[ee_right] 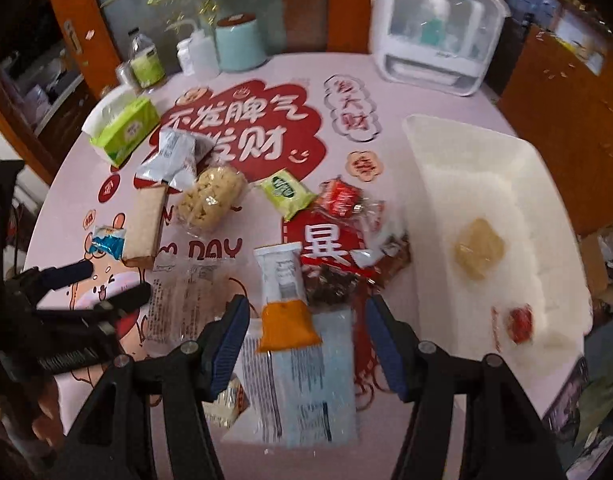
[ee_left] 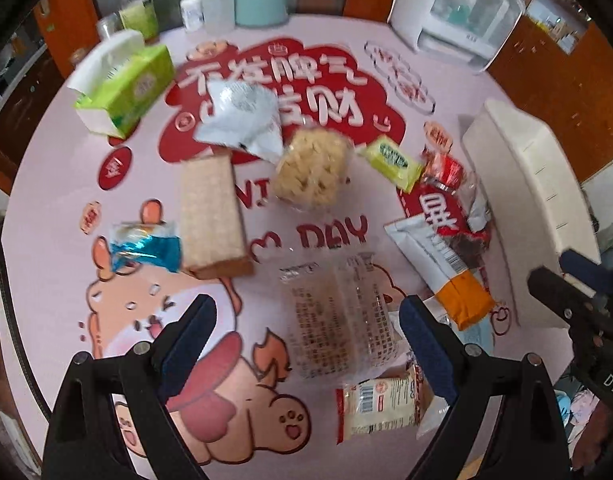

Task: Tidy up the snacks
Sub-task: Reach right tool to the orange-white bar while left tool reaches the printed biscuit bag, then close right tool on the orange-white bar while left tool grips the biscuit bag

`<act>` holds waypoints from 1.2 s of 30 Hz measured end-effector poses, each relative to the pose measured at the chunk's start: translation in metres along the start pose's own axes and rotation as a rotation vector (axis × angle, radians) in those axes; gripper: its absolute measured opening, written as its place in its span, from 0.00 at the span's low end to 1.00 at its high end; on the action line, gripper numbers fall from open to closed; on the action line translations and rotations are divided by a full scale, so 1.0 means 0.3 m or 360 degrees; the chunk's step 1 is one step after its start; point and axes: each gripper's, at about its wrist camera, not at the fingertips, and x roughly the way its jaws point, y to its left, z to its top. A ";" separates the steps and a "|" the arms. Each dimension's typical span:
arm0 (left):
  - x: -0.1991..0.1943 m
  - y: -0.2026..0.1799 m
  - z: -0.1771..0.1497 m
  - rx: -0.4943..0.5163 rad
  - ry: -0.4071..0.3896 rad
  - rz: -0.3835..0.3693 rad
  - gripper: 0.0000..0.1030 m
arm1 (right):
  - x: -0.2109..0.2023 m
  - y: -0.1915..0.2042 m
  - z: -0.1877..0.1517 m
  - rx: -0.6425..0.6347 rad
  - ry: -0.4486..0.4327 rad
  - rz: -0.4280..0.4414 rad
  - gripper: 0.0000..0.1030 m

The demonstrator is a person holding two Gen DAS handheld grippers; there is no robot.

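Both grippers hang over the pink mat (ee_left: 46, 240) with nothing between their fingers. Left gripper (ee_left: 308, 344) is spread wide above a clear packet (ee_left: 338, 320) with small print on it; right gripper (ee_right: 306, 340) is spread wide too, over an orange-ended pouch (ee_right: 284, 300) that lies on a pale blue pack (ee_right: 306, 392).

Snacks sit scattered across the mat: a tan wafer block (ee_left: 212, 216), a blue sachet (ee_left: 144, 246) touching its left side, a noodle cake (ee_left: 312, 170), a silver bag (ee_left: 240, 118) behind it, a yellow-green sweet (ee_left: 390, 162) and a red bag (ee_left: 438, 216) (big white character on it).

To the right stands a white bin (ee_right: 426, 184). Inside it lie a beige wrapped piece (ee_right: 479, 248) and a red sweet (ee_right: 520, 324), well apart. A green tissue pack (ee_left: 124, 92) sits at the far left.
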 end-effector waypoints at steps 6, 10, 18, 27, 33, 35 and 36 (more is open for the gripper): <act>0.127 -0.048 0.021 -0.0045 0.0113 0.0101 0.89 | 0.167 0.030 0.029 -0.0179 0.0157 0.0047 0.59; 0.201 -0.043 0.033 -0.0086 0.0194 0.0153 0.89 | 0.261 0.023 0.017 -0.0206 0.0272 0.0111 0.58; 0.291 -0.037 0.055 -0.0198 0.0297 0.0096 0.90 | 0.355 -0.036 0.025 -0.0142 0.0399 0.0230 0.56; 0.348 -0.043 0.011 -0.0156 0.0398 0.0133 0.93 | 0.367 0.021 0.024 -0.0310 0.0373 0.0189 0.46; 0.308 -0.032 -0.032 -0.0130 0.0370 0.0154 0.73 | 0.366 0.060 0.025 -0.0371 0.0345 0.0166 0.40; 0.291 -0.032 -0.047 -0.0108 0.0351 0.0163 0.66 | 0.361 0.050 0.025 -0.0328 0.0346 0.0188 0.39; 0.282 -0.027 -0.052 -0.0105 0.0342 0.0166 0.63 | 0.354 0.045 0.028 -0.0297 0.0348 0.0214 0.38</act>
